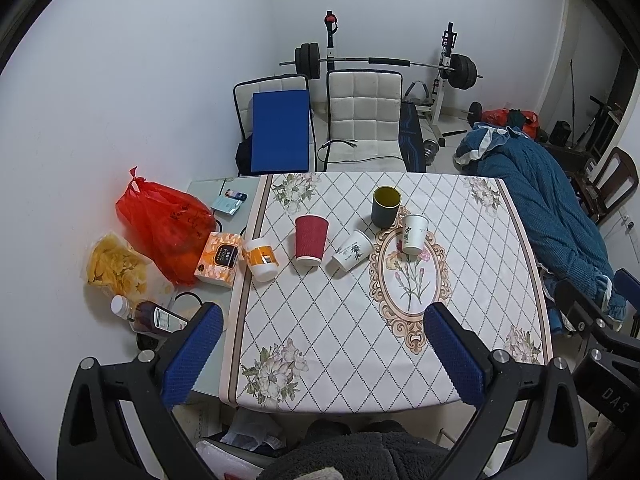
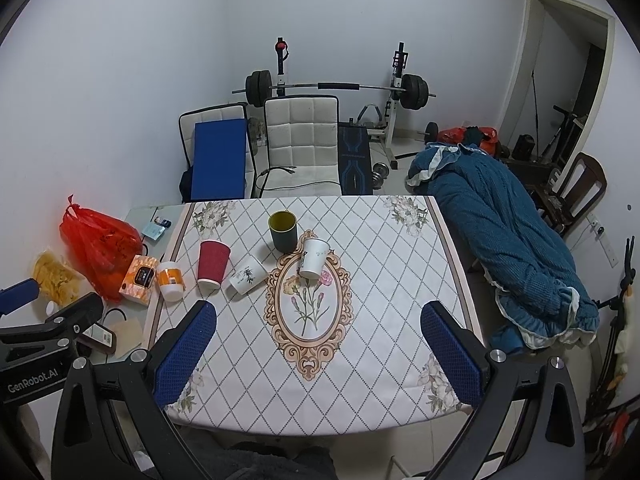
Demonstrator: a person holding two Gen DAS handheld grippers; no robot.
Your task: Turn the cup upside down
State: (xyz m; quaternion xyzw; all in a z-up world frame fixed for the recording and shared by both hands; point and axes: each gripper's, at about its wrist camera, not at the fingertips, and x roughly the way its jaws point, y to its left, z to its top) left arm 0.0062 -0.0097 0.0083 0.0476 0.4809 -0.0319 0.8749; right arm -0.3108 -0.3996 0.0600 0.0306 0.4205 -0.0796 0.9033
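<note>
Several cups stand upright, mouths up, on the patterned tablecloth (image 1: 320, 320): a dark cup with a yellow inside (image 1: 385, 206) (image 2: 283, 231), a white paper cup (image 1: 414, 233) (image 2: 314, 257), a second white printed cup (image 1: 352, 250) (image 2: 248, 275), a red ribbed paper cup (image 1: 311, 240) (image 2: 213, 263) and a white-and-orange cup (image 1: 261, 258) (image 2: 170, 275). My left gripper (image 1: 324, 356) is open and empty above the table's near edge. My right gripper (image 2: 320, 356) is open and empty, well short of the cups.
A red plastic bag (image 1: 164, 224), an orange box (image 1: 220, 258), a yellow bag (image 1: 116, 264) and a bottle (image 1: 148, 316) lie left of the cloth. White chairs (image 1: 364, 120) and a barbell rack (image 1: 384, 64) stand behind. A blue quilt (image 1: 552, 216) lies right.
</note>
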